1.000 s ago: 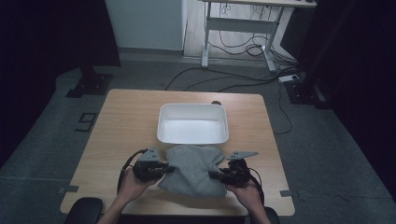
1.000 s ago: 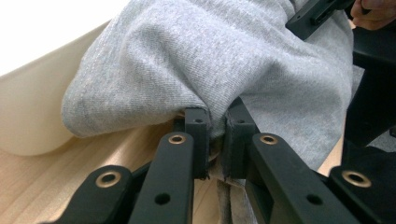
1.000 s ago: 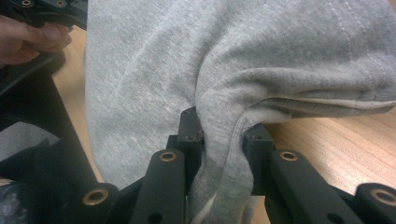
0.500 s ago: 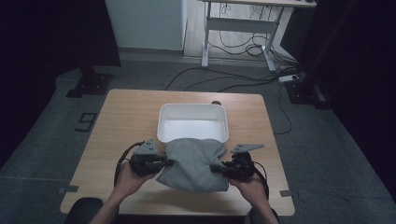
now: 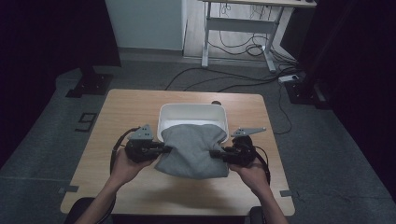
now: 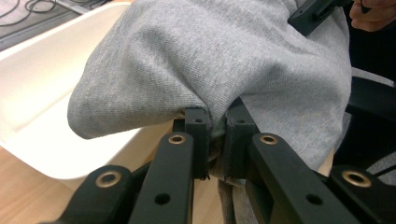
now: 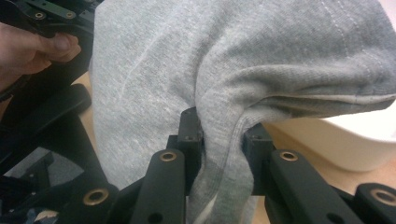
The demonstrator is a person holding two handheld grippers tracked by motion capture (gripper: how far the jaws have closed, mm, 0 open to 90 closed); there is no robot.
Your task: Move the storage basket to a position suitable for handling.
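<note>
Both the left gripper (image 6: pixel 215 135) and the right gripper (image 7: pixel 223 140) have their jaws clamped on folds of a grey sweatshirt (image 5: pixel 194 149), which hangs between them above the surface (image 5: pixel 126 109), hiding the near rim of the white tub (image 5: pixel 191 112) behind it.

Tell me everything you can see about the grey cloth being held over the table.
The grey cloth looks like soft knit sweatshirt fabric with a stitched seam, bunched and folded. It hangs lifted between the left tool and right tool, each clamped on a side fold. Its far edge drapes over the near rim of the white bin; its lower part sags toward the wooden table.
</note>
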